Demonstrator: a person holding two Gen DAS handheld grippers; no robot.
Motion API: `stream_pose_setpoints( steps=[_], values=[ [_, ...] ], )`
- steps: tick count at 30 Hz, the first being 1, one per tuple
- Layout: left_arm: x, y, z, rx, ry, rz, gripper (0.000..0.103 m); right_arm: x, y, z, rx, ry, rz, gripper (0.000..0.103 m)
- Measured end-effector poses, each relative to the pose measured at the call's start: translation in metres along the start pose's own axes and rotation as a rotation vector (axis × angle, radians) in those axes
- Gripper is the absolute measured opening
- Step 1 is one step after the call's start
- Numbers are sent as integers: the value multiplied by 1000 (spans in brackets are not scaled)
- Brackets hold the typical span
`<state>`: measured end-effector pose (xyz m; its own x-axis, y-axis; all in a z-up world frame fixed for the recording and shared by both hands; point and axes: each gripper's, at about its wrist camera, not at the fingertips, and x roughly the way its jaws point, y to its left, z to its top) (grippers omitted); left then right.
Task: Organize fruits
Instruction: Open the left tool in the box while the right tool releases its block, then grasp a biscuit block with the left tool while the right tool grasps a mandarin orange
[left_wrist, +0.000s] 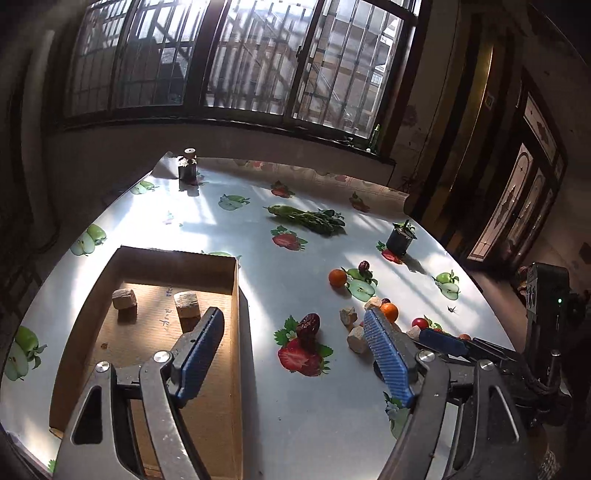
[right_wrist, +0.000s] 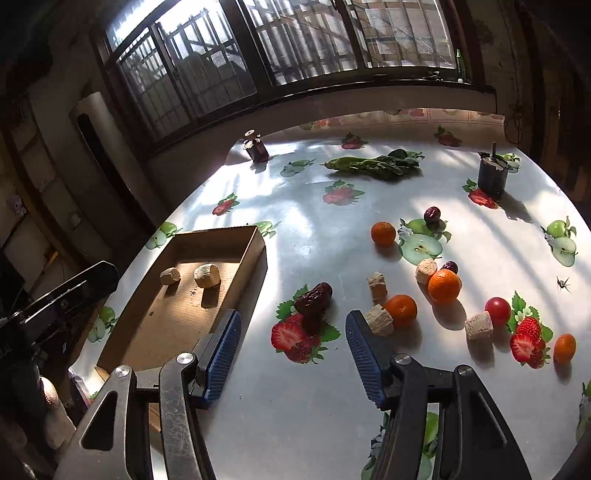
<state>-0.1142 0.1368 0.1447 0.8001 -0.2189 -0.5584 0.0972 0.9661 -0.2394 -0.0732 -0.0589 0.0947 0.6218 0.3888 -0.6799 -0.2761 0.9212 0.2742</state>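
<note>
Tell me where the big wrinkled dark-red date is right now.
The big wrinkled dark-red date lies on the table, on a printed strawberry, right of the open cardboard box and left of the tan cubes; in the right wrist view it sits ahead of the open right gripper.

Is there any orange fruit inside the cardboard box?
No, the cardboard box holds only two beige blocks, while the oranges sit out on the table.
</note>
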Motion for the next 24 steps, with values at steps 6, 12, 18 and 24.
stream_pose_setpoints(
  steps=[6, 12, 18, 24],
  values=[
    [19, -53, -26, 101, 58, -42, 78, -55, -51, -28, 27, -89, -127, 75],
    [14, -39, -30, 91, 75, 21, 78, -69, -100, -30, 93, -100, -146, 75],
    [27, -2, -32, 2, 119, 78, 78, -64, -145, -20, 203, -91, -142, 71],
    [54, -14, -44, 10, 207, -7, 74, -31, -142, -13, 189, -20, -128, 39]
  ],
)
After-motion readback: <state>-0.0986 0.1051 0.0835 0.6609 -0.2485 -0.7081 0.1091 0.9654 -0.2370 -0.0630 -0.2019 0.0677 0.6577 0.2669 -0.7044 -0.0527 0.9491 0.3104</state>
